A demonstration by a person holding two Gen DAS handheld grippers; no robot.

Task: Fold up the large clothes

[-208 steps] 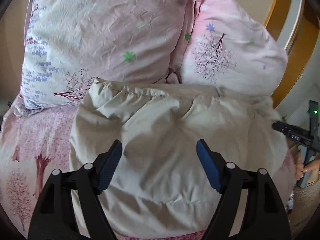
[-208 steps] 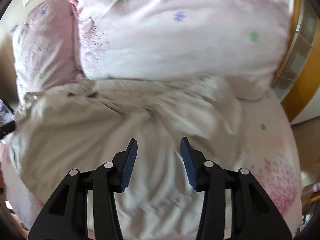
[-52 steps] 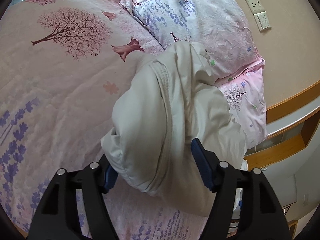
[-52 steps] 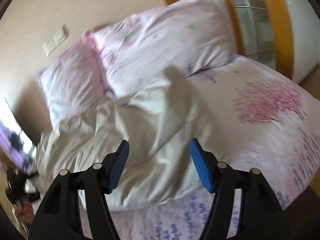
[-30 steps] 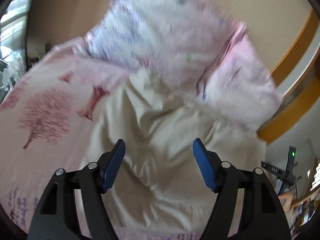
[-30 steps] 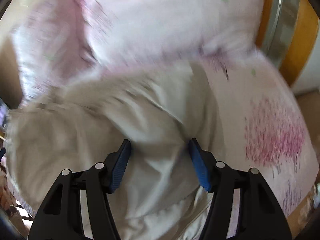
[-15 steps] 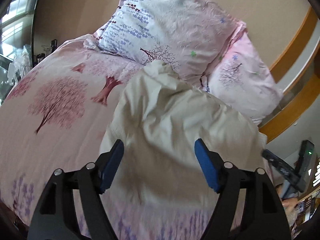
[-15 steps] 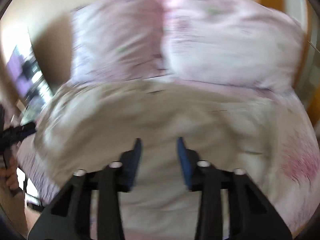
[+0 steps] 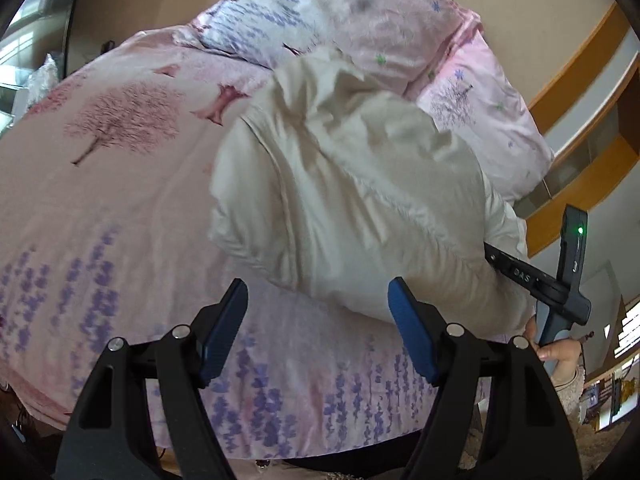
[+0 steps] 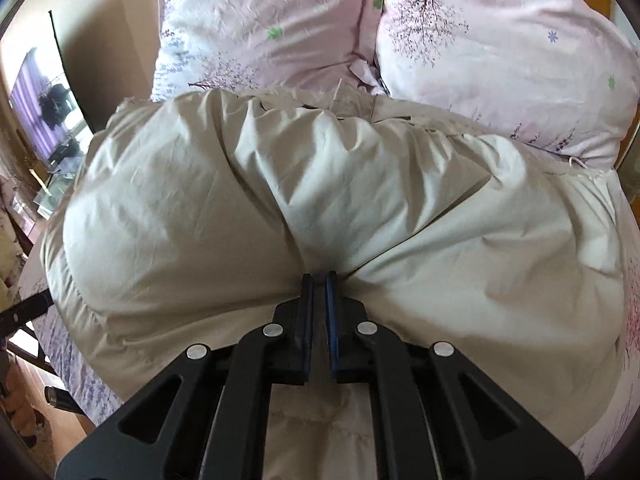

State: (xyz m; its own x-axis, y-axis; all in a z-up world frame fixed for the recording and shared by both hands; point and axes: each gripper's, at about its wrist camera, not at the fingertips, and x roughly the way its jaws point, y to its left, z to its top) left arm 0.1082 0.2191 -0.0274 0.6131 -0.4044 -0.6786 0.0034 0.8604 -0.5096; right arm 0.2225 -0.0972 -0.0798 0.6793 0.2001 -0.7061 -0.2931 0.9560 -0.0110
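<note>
Item: cream padded jacket point(image 10: 320, 200), heaped on floral bedspread point(image 9: 100, 220) below pillows point(image 10: 500, 48). Right gripper point(image 10: 319, 280) clenched on its near fold; left gripper point(image 9: 316, 316) spread, empty. Step: gathering; next, likely left grasp.

The left gripper point(image 9: 318, 318) points downward at a slant, its jaws wide apart with nothing between the blue pads point(image 9: 410, 332); it hangs over the near edge of the bed. The right gripper point(image 10: 319, 280) also points down at a slant, its jaws closed tight, pinching a fold of the jacket point(image 10: 280, 208) between the pads. In the left wrist view the right gripper point(image 9: 496, 258) reaches in from the right edge, its tip hidden in the cloth, and the right hand point(image 9: 558, 354) grips its handle, a sleeve cuff at the wrist.
</note>
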